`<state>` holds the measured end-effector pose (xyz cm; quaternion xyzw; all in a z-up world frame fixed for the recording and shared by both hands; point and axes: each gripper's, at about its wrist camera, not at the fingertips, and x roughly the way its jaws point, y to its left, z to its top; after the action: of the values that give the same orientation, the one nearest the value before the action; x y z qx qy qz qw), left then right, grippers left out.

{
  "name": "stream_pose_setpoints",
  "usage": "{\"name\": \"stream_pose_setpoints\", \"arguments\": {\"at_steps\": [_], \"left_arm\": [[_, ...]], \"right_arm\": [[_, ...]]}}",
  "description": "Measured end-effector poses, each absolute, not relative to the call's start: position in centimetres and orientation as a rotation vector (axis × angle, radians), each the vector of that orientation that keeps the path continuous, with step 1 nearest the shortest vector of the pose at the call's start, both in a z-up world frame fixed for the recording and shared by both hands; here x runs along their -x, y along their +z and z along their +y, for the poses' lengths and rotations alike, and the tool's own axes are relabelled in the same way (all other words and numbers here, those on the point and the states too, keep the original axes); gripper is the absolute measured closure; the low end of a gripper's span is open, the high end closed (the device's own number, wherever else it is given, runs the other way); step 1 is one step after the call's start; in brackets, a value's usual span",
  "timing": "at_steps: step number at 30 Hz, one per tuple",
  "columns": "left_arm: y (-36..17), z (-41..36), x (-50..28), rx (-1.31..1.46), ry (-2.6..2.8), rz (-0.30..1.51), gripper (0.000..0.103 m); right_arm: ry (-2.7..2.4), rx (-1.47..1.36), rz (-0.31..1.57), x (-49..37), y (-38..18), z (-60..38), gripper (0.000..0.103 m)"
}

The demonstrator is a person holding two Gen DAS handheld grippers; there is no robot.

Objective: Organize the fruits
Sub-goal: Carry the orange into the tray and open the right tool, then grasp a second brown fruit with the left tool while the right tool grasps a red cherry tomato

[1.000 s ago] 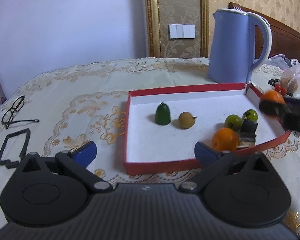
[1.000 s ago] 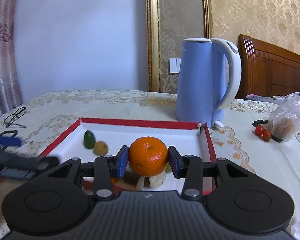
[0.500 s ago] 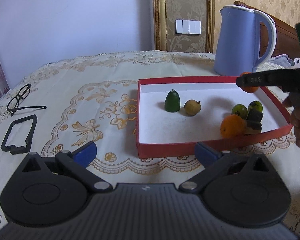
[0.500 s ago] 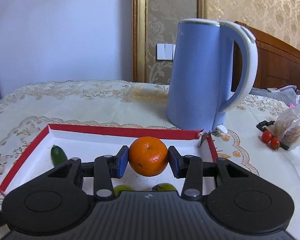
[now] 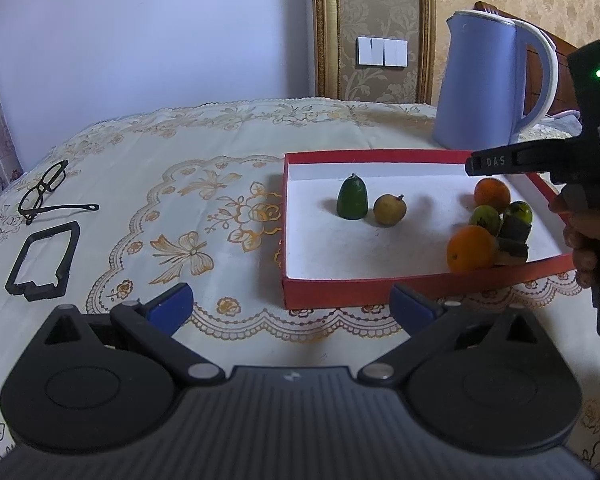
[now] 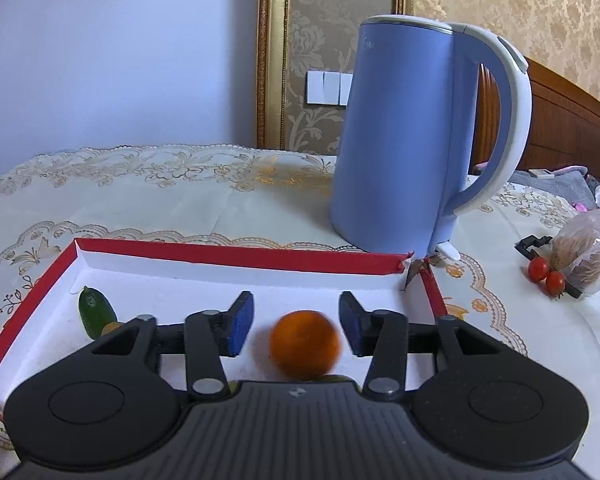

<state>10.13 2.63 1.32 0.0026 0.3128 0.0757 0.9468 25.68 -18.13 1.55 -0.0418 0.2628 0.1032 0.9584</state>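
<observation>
My right gripper (image 6: 296, 326) has its blue pads (image 6: 239, 328) spread apart, and an orange (image 6: 305, 345) sits blurred in the gap between them, touching neither pad. From the left wrist view that same orange (image 5: 492, 194) shows just under the right gripper's fingertip, inside the red tray (image 5: 380, 288) near its far right corner. Right beside it I see two green fruits (image 5: 487, 219), a dark chunk of something I can't identify next to them, and a second orange (image 5: 471, 249) closest to the tray's near wall. Further left on the white tray floor stands a dark green fruit (image 5: 353, 199), upright, with a small brown fruit (image 5: 389, 209) just beside it. In the right wrist view the tray's far rim (image 6: 236, 254) runs across ahead of me, and the dark green fruit (image 6: 96, 312) pokes out by my left finger. My left gripper (image 5: 290, 304) is wide open, holding nothing, hovering over the embroidered tablecloth (image 5: 188, 208) just short of the tray's near wall. Behind the tray stands a blue kettle (image 6: 404, 136), close to the tray's far right corner. Off to the right, well apart from the tray, two cherry tomatoes (image 6: 546, 276) lie against a plastic bag (image 6: 584, 252). Far to my left a pair of glasses (image 5: 44, 192) and a black frame (image 5: 44, 260) lie on the cloth.
</observation>
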Motion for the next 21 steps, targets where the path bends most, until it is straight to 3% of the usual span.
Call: {"name": "stream_pose_setpoints", "arguments": {"at_steps": [11,21], "left_arm": [[1.8,4.1,-9.0,0.060,0.165,0.622,0.000],[2.2,4.2,-8.2,0.066,0.179,0.594,0.000]], "right_arm": [[0.341,0.105,0.406,-14.7,3.2,-20.7,0.052],[0.492,0.188,0.424,-6.0,-0.4,-18.3,0.052]]}}
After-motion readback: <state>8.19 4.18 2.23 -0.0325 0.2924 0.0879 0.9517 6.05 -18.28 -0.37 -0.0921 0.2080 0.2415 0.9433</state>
